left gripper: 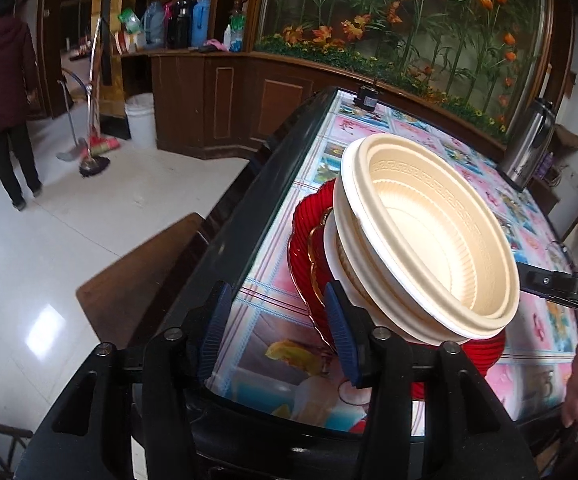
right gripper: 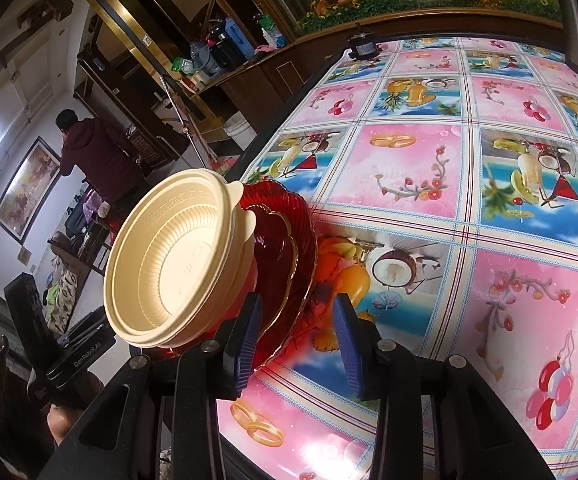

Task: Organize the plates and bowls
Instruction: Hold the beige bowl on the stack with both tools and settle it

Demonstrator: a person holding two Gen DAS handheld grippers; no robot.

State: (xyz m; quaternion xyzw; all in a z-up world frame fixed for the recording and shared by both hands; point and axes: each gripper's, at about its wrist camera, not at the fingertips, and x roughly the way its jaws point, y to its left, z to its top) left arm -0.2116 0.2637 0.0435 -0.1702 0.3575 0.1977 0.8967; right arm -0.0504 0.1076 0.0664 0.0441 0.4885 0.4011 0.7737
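A stack of nested cream plastic bowls (left gripper: 429, 240) (right gripper: 177, 260) sits on red glass plates (left gripper: 305, 248) (right gripper: 285, 264) with gold rims, close to the table's left edge. My left gripper (left gripper: 277, 332) is open just left of the stack, with only the tablecloth between its blue pads; the right pad stands beside the red rim. In the right wrist view my right gripper (right gripper: 297, 340) is open. The red plate's rim reaches into its gap next to the left pad, without being pinched. One of the right gripper's black fingers (left gripper: 545, 282) shows beyond the bowls.
The table (right gripper: 409, 168) has a glass top over a pink and blue fruit-print cloth. A steel thermos (left gripper: 527, 144) and a small black object (left gripper: 367, 98) stand at its far side. A wooden stool (left gripper: 149, 276) sits beside the table. A person (left gripper: 5, 80), a broom (left gripper: 97, 152) and a white bucket (left gripper: 141, 120) are on the floor.
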